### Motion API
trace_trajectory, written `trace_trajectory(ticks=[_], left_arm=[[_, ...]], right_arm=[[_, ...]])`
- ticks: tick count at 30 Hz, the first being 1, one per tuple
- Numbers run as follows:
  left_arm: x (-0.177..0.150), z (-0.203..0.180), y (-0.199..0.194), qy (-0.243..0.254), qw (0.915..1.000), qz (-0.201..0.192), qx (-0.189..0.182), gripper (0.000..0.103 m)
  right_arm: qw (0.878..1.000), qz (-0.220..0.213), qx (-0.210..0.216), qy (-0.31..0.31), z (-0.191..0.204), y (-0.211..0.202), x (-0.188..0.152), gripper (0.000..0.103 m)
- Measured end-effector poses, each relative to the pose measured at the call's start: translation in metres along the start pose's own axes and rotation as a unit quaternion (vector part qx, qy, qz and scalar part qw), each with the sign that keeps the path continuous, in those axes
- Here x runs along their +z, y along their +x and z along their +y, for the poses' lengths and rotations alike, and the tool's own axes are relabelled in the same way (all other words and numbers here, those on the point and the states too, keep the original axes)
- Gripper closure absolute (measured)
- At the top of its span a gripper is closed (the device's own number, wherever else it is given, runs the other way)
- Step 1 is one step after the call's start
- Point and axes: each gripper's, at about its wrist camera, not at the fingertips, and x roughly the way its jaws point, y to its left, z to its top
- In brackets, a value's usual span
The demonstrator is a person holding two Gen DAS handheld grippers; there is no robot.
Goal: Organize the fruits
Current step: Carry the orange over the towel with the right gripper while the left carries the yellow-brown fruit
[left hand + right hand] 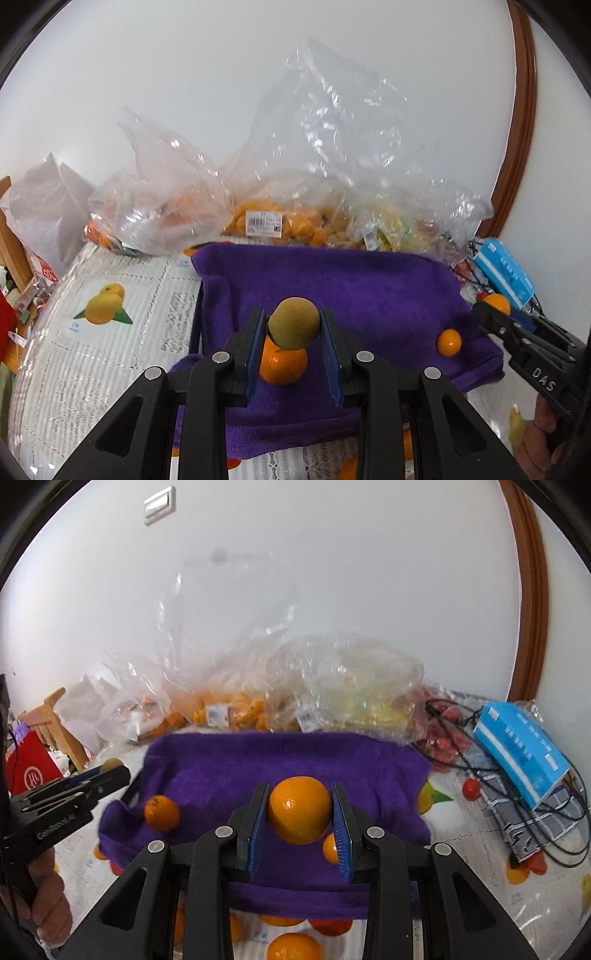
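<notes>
Fruit is lifted clear of a purple towel point(369, 291) as two hand-held claws work side by side. The left claw point(293, 328) is clamped on a brown kiwi point(293, 323), its blue pads pressed to both sides, the kiwi hanging above an orange point(284, 365) that lies on the towel. The right claw point(300, 810) is clamped on a large orange point(300, 809), held in the air over the towel's near half. A small orange point(448, 342) rests on the towel toward its right edge, and another orange point(161, 813) sits near the towel's left edge in the right wrist view. The towel lies on a surface point(110, 354) covered with a fruit-printed cloth. Along the surface's far edge, against a white wall, stand clear plastic bags point(258, 206) of oranges and yellowish fruit, their labels too blurred to read. A blue box point(521, 753) lies on tangled black cables point(554, 812) at the surface's right edge, with a small red fruit point(471, 789) beside it.
</notes>
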Motion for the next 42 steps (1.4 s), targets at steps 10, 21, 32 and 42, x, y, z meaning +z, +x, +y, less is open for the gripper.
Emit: trace_trajectory(ticks=[10,21,32,42], left_arm=[[-0.006,0.003,0.012,-0.007,0.9998,0.014,-0.011,0.075],[-0.007,0.006,0.017,-0.022,0.9994,0.021,-0.015,0.075],[-0.008,0.006,0.018,-0.021,0.9994,0.022,-0.016,0.075],[-0.008,0.004,0.021,-0.019,0.9994,0.027,-0.014,0.075]], right_arm=[[1.0,0.022,-0.019,0.002,-0.017,0.016,-0.012,0.07],[0.999,0.027,-0.033,0.019,-0.028,0.019,-0.014,0.07],[0.998,0.05,-0.028,0.01,-0.019,0.032,-0.022,0.07],[0.998,0.058,-0.025,0.005,-0.014,0.033,-0.024,0.07]])
